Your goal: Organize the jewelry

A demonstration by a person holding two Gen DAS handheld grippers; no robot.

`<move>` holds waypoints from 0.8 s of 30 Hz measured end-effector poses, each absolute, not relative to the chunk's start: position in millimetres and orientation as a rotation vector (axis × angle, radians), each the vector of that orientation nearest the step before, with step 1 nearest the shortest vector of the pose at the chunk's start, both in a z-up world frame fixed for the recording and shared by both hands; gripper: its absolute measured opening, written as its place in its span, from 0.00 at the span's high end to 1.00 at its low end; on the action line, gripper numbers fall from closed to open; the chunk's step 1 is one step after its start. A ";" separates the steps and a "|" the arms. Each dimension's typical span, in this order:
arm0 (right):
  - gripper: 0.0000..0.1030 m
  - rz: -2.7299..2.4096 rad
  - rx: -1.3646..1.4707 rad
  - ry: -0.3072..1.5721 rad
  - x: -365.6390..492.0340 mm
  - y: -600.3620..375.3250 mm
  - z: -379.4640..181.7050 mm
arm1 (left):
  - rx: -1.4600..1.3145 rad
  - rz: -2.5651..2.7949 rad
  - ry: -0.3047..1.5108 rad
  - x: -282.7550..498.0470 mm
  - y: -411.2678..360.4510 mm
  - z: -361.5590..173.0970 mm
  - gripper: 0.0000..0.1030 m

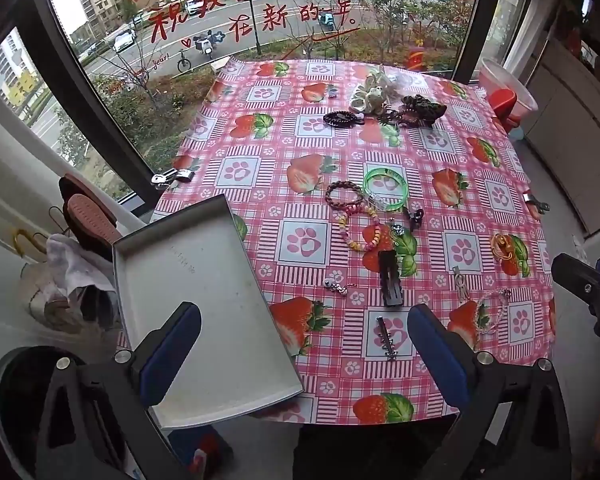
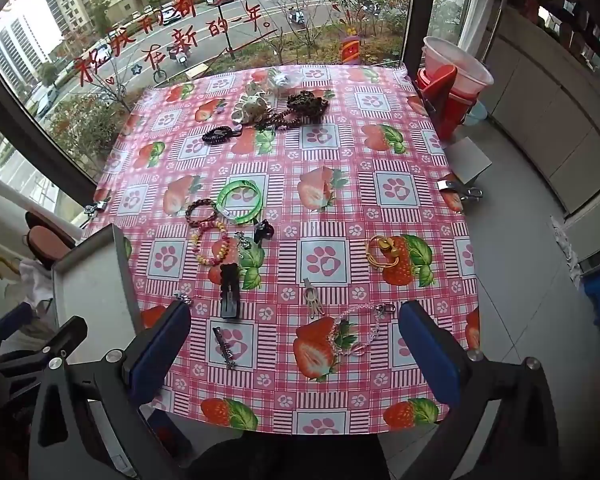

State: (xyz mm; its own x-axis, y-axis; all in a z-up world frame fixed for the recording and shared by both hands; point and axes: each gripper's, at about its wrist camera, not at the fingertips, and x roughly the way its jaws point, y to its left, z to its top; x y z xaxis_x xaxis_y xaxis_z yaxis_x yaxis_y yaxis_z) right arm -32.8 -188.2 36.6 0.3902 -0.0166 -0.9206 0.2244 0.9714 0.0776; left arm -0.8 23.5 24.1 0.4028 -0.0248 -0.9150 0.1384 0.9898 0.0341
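Observation:
Jewelry lies scattered on a pink strawberry tablecloth (image 1: 308, 168). A green bangle (image 1: 385, 190), a dark braided bracelet (image 1: 342, 196), a bead bracelet (image 1: 360, 228), a black clip (image 1: 390, 278) and a silver hairpin (image 1: 386, 338) lie near the middle. An empty grey tray (image 1: 204, 304) rests on the table's left front corner. My left gripper (image 1: 304, 360) is open above the front edge, its left finger over the tray. My right gripper (image 2: 296, 356) is open above the front edge, over a clear bead chain (image 2: 356, 332). An orange ring (image 2: 384, 250) lies ahead.
Hair ties and scrunchies (image 1: 380, 100) lie piled at the far side. Metal clamps (image 1: 172, 178) hold the cloth at the table's side edges. Red and pink buckets (image 2: 452, 84) stand at the far right. A window runs behind the table.

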 end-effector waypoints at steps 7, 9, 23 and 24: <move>0.00 -0.151 0.198 1.152 -35.0 -184.5 40.7 | 0.105 -0.098 1.149 -1.2 29.2 25.5 0.00; 0.00 -0.148 0.197 1.155 -33.3 -185.8 42.6 | 0.104 -0.094 1.146 -2.9 30.5 25.5 0.00; 0.00 -0.156 0.192 1.147 -32.9 -175.9 43.3 | 0.100 -0.092 1.145 -2.8 35.5 25.6 0.00; 0.00 -0.156 0.192 1.146 -32.0 -176.1 44.0 | 0.101 -0.092 1.145 -2.5 36.1 25.5 0.00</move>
